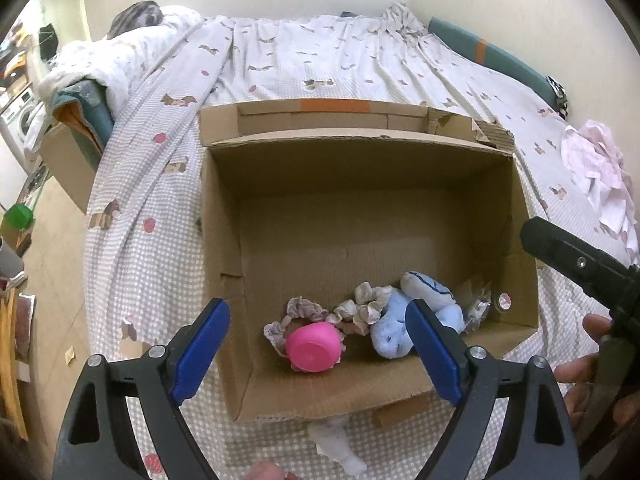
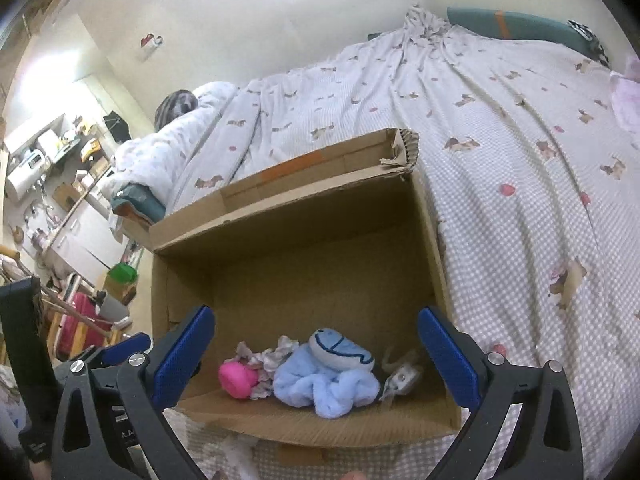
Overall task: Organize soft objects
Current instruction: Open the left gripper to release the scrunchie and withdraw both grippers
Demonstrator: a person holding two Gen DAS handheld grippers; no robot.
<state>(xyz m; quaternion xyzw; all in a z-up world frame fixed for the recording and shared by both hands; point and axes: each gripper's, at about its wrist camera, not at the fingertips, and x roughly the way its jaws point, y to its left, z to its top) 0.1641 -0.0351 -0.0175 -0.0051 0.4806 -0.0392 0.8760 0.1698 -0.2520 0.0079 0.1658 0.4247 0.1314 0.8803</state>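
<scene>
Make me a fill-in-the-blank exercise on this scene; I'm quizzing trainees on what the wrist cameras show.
1. The soft toys lie inside a ____ box on the bed.
2. The round cup-like object beside the frilly scrunchies is ____ in colour.
3. The plush toy in the box is light ____.
4. Both the left gripper and the right gripper are ____, holding nothing.

Missing words: cardboard; pink; blue; open

The box is matt brown corrugated cardboard, its edges torn and fluted. Inside, the blue toy is fuzzy plush, the scrunchies are crinkled cloth, and the pink ball looks smooth with a slight sheen. The bedsheet is soft printed cloth, wrinkled. Both grippers have matt black plastic arms, textured blue pads and shiny metal screws.
</scene>
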